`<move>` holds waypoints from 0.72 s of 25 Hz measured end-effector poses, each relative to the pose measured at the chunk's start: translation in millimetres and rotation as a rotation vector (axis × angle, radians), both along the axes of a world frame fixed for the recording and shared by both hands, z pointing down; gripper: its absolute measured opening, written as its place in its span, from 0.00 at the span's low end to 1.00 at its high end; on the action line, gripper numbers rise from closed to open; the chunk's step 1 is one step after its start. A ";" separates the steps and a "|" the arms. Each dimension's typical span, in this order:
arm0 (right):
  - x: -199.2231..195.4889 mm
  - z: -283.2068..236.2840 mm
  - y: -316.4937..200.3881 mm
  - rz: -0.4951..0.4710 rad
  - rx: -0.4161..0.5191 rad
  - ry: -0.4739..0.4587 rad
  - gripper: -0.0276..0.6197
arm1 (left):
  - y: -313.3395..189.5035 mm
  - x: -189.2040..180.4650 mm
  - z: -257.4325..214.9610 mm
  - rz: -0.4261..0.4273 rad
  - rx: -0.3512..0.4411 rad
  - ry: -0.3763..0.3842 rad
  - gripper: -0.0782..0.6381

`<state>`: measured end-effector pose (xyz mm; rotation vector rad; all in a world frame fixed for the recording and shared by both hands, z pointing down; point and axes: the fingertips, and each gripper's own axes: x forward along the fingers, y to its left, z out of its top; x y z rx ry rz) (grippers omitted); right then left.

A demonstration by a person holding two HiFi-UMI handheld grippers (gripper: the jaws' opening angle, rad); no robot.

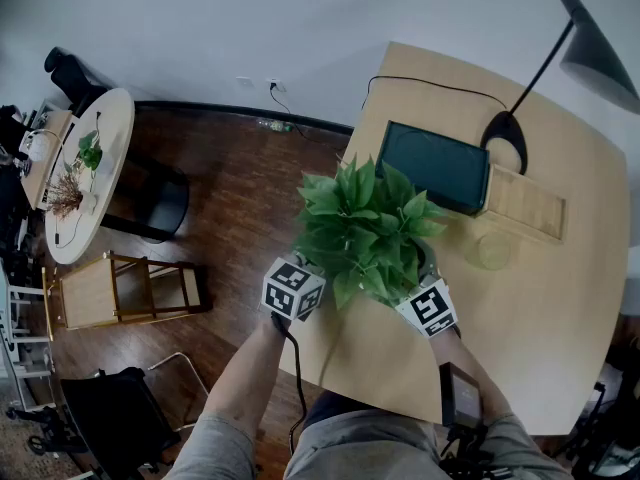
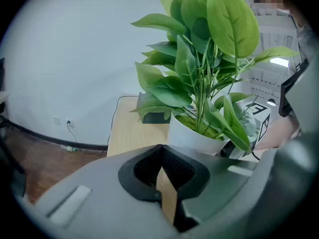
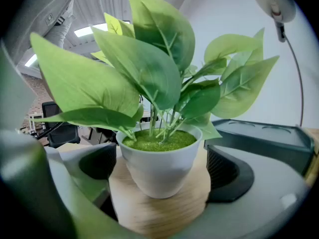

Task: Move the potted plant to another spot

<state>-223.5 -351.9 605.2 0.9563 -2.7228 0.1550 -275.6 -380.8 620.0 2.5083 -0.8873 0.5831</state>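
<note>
The right claw (image 3: 160, 178) is being held released. Its jaws are standing wide apart on either side of the green leafy plant in a round white pot (image 3: 158, 156), seemingly without touching it, presumably so that the pot can be clamped for lifting. The left claw (image 2: 164, 178) is being held clenched almost fully on nothing, just short of the pot's other side, perhaps as a stop against tipping. The plant is being borne upright by the pale wooden tabletop (image 1: 540, 308), near its front left edge. Farther back, bare wood is being offered as a possible new spot beside a dark flat rectangular screen (image 1: 435, 166) and a black long-necked desk lamp (image 1: 508, 133).
</note>
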 end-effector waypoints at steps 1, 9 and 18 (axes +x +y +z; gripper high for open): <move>2.4 0.2 1.9 0.005 -0.001 0.002 0.91 | 1.5 -1.3 0.1 -0.002 0.000 -0.002 0.11; 33.1 2.5 23.9 0.068 -0.028 0.030 0.91 | 23.9 -17.2 4.8 -0.035 -0.011 -0.018 0.11; 65.0 -47.6 77.2 0.198 -0.055 -0.002 0.91 | 77.0 -30.1 -24.3 -0.056 -0.010 0.007 0.11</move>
